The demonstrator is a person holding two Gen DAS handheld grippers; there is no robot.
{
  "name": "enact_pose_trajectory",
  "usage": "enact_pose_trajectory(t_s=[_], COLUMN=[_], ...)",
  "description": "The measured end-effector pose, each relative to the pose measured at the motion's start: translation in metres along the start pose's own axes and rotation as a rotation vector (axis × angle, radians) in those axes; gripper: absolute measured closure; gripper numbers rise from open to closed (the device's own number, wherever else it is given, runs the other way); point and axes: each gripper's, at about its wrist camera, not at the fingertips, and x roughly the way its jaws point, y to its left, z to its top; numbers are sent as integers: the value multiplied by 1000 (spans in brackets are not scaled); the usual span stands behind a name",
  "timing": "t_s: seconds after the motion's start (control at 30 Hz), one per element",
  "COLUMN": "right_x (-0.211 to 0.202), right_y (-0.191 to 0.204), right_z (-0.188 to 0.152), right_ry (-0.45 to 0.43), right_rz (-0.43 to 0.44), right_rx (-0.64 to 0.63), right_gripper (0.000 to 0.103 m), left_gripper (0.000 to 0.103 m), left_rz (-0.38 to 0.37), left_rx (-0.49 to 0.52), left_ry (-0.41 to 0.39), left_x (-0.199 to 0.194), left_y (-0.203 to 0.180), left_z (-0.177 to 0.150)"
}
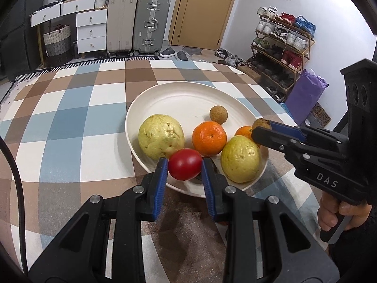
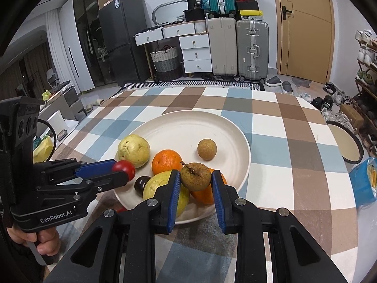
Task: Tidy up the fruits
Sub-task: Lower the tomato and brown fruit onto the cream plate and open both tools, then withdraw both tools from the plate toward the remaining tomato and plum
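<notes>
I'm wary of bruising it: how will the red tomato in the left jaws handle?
The red tomato looks smooth and glossy, so it may slip. It is round and would likely roll if dropped on the plate. Probably soft; squeeze gently.

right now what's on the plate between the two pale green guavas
The red tomato, pinched in the left tongs, and behind it the bigger orange sit between the left guava and the right guava, seen in the left wrist view.
</notes>
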Motion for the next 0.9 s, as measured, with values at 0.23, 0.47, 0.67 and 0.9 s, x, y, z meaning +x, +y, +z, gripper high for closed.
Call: enact_pose_trajectory(t_s=[0.23, 0.47, 0.67, 0.9], right_x=[11, 7, -3, -12], right_y=[-3, 0, -1, -6], right_z=[5, 6, 2, -7], right_ry=[5, 3, -9, -2], right_rz=[-7, 3, -6, -2], right_rx=[24, 8, 8, 27], right_gripper=[75, 70, 58, 36], left_gripper=[77, 76, 69, 37], left_rz=[16, 22, 35, 64], left_rx=[12, 22, 27, 19], left_ry=[-6, -9, -10, -44], left_x=[1, -2, -10, -28], left_y=[-2, -4, -7, -7], left_z=[-1, -2, -5, -13])
